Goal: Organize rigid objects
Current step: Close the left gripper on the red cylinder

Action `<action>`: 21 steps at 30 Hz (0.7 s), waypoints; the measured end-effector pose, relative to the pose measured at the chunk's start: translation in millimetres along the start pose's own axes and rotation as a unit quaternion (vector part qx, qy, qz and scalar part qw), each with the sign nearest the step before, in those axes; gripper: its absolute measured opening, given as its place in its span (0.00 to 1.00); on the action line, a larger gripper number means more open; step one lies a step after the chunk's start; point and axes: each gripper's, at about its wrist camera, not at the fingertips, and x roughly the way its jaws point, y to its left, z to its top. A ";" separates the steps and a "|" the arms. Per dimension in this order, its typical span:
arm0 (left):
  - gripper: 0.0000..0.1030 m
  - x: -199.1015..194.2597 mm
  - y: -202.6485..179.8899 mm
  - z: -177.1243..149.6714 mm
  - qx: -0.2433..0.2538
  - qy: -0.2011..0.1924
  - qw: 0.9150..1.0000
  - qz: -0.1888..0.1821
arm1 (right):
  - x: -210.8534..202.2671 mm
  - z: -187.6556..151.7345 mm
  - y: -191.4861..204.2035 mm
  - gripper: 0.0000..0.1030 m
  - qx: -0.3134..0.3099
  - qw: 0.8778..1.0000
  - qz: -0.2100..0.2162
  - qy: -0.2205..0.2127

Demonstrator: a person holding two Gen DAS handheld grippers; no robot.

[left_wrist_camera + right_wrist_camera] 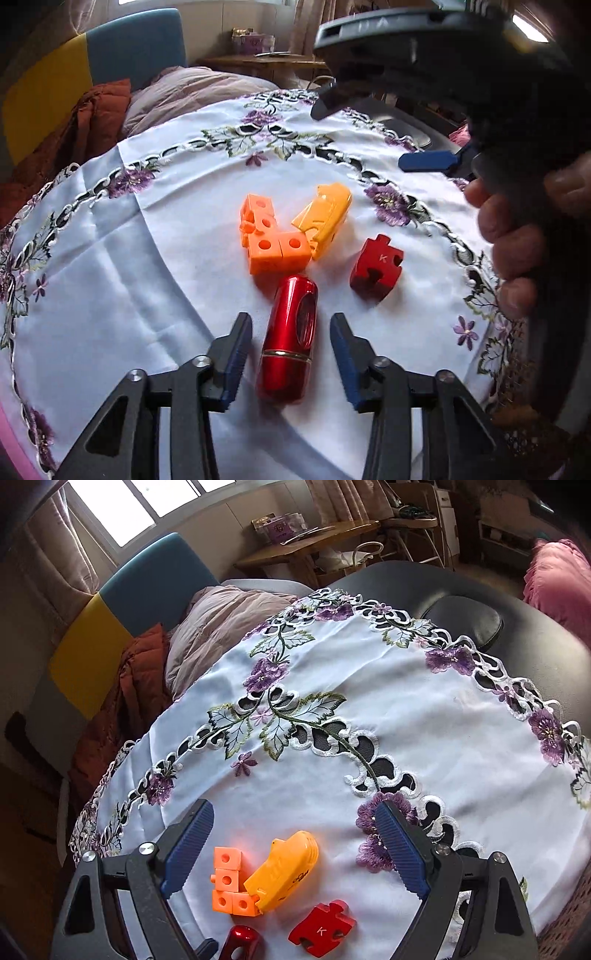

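Left wrist view: left hand-held gripper (291, 325) is straddling the red cylinder (290, 338), jaws parted, pads not touching it. Right hand-held gripper (295, 818) is hanging wide open, empty.

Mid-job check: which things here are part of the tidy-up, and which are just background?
Job items:
- red cylinder, between the left claw fingers
- orange cube blocks
- yellow plastic piece
- red puzzle block
- right claw

Background:
- embroidered tablecloth
- folded bedding
- wooden side table
- pink cushion
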 end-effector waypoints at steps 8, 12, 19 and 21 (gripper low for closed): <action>0.25 -25.6 24.3 -31.5 -0.061 -0.044 0.996 0.043 | 6.1 0.4 -5.8 0.87 0.010 1.000 -0.001 0.013; 0.25 -49.1 44.5 -62.6 -0.103 -0.058 0.989 0.092 | 12.4 -2.1 0.0 0.87 -0.009 0.999 -0.012 0.029; 0.25 -57.3 63.6 -92.8 -0.129 -0.073 0.983 0.112 | 30.5 -10.1 6.7 0.61 -0.042 0.995 -0.034 0.078; 0.25 -56.2 63.6 -94.2 -0.126 -0.078 0.983 0.111 | 34.1 -12.5 7.6 0.56 -0.045 0.994 -0.035 0.090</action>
